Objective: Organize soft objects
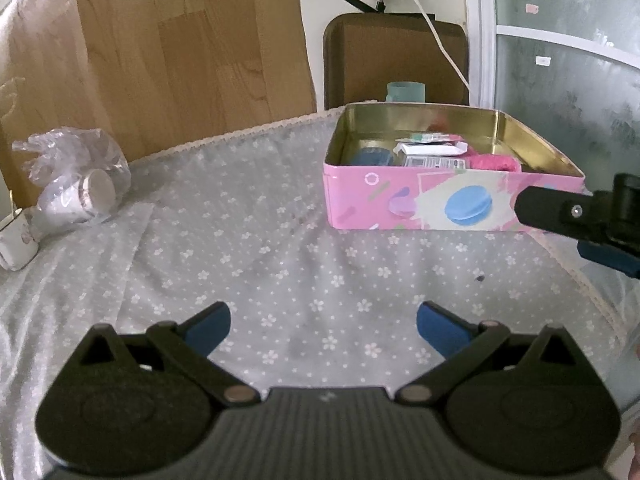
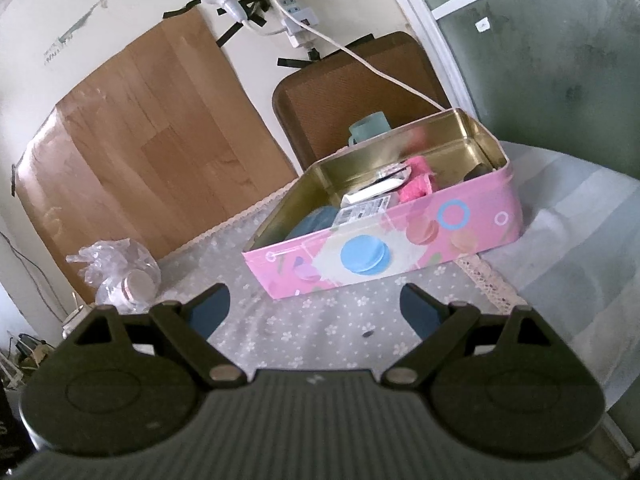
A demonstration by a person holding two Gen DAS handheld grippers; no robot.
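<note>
A pink tin box (image 1: 400, 204) with a gold inside stands open on the flowered tablecloth, also in the right wrist view (image 2: 460, 236). Inside lie a pink soft thing (image 1: 494, 162) (image 2: 416, 186), a blue soft thing (image 1: 370, 157) (image 2: 316, 218) and white packets (image 1: 434, 152) (image 2: 366, 204). My left gripper (image 1: 323, 326) is open and empty, low over the cloth in front of the box. My right gripper (image 2: 315, 312) is open and empty, before the box's near corner; it shows at the right edge of the left wrist view (image 1: 580, 220).
A crumpled clear plastic bag holding a white cup (image 1: 86, 192) (image 2: 120, 276) lies at the left. Another small cup (image 1: 14, 242) stands at the far left. A green cup (image 1: 405, 92) and a brown chair back (image 1: 396, 56) are behind the box. The table edge (image 1: 592, 292) is at right.
</note>
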